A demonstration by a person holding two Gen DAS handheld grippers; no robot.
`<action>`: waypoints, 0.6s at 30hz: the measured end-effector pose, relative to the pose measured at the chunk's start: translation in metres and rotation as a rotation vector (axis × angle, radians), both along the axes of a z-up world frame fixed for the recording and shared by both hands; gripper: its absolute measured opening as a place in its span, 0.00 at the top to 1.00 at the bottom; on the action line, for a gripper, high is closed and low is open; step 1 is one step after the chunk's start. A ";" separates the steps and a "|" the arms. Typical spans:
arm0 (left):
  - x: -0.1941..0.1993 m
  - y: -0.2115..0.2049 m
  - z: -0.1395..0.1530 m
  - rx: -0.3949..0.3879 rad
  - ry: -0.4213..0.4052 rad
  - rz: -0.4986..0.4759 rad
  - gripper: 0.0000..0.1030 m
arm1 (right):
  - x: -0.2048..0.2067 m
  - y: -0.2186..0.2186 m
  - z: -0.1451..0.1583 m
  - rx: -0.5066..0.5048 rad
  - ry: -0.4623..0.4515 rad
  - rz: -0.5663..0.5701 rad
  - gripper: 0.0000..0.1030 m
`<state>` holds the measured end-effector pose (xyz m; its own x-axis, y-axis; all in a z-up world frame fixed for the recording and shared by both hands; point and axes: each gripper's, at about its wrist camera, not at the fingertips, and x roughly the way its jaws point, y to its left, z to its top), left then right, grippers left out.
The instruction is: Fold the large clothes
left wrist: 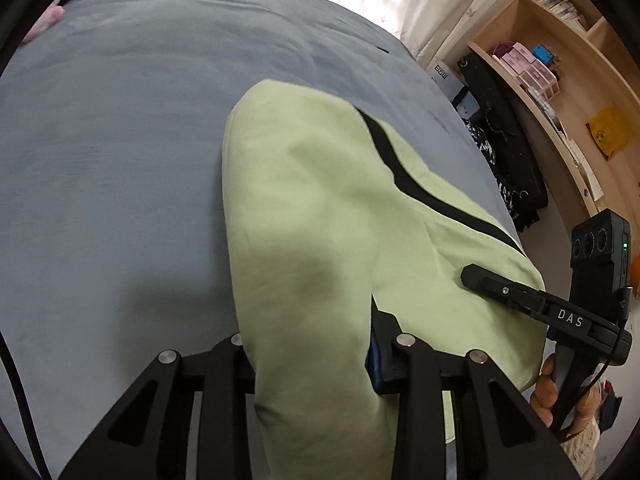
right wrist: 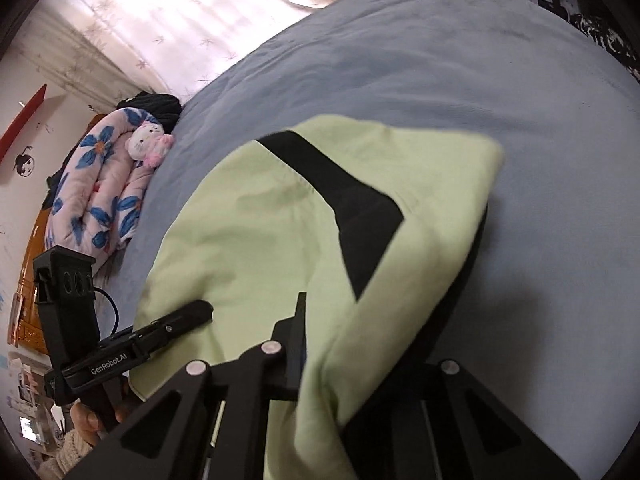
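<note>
— What is that big green thing?

— It is a light green garment (left wrist: 320, 208) with a black stripe (left wrist: 404, 172) on it. It lies on the bed (left wrist: 120, 140), on the grey-blue cover, near the bed's right edge as the left camera sees it.

— Who is holding it?

— A person has a black claw in each hand. The left gripper (left wrist: 316, 364) has a fold of the green cloth running between its two fingers, and they are pinching it. The cloth drapes over the fingers, so you can hardly see them.

— And the other one?

— The right gripper (right wrist: 320, 360) is pressed together on the green cloth too. The cloth hangs over that claw and hides one finger. In the left camera you can see it poke into the cloth from the right side.

— Is the cloth flat?

— No. Where the claws grip it, it is bunched and lifted. The far part rests on the cover.

— What else is there?

— A rolled quilt (right wrist: 96, 188) with blue flowers sits at the bed's far left corner, with a little white plush cat (right wrist: 146, 144) just beside it. A wooden shelf (left wrist: 560, 80) stands past the bed's right edge. Pale curtains (right wrist: 180, 20) hang behind the bed.
</note>
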<state>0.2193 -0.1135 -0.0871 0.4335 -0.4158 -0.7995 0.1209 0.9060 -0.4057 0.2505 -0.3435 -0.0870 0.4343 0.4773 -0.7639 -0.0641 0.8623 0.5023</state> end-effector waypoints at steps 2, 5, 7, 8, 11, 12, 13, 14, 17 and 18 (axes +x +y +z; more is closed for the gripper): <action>-0.008 0.025 0.014 0.011 -0.002 0.000 0.70 | -0.005 0.029 0.014 0.014 -0.017 0.029 0.90; -0.015 0.071 0.038 0.025 -0.010 0.018 0.70 | 0.000 0.066 0.030 0.024 -0.037 0.068 0.90; -0.013 0.105 0.058 0.048 -0.033 0.040 0.70 | 0.011 0.101 0.043 0.030 -0.066 0.101 0.90; -0.010 0.118 0.065 0.062 -0.048 0.046 0.70 | 0.020 0.118 0.048 0.036 -0.079 0.114 0.90; 0.010 0.170 0.092 0.112 -0.099 0.060 0.70 | 0.049 0.169 0.066 0.047 -0.127 0.139 0.90; 0.023 0.189 0.100 0.124 -0.115 0.064 0.70 | 0.063 0.188 0.071 0.049 -0.149 0.140 0.90; 0.034 0.203 0.105 0.133 -0.127 0.063 0.70 | 0.081 0.208 0.077 0.055 -0.171 0.142 0.90; 0.050 0.222 0.110 0.135 -0.137 0.067 0.70 | 0.094 0.224 0.081 0.041 -0.200 0.145 0.90; 0.101 0.265 0.116 0.161 -0.188 0.081 0.70 | 0.143 0.268 0.079 0.041 -0.255 0.137 0.90; 0.119 0.278 0.114 0.180 -0.214 0.084 0.69 | 0.163 0.281 0.073 0.046 -0.269 0.129 0.90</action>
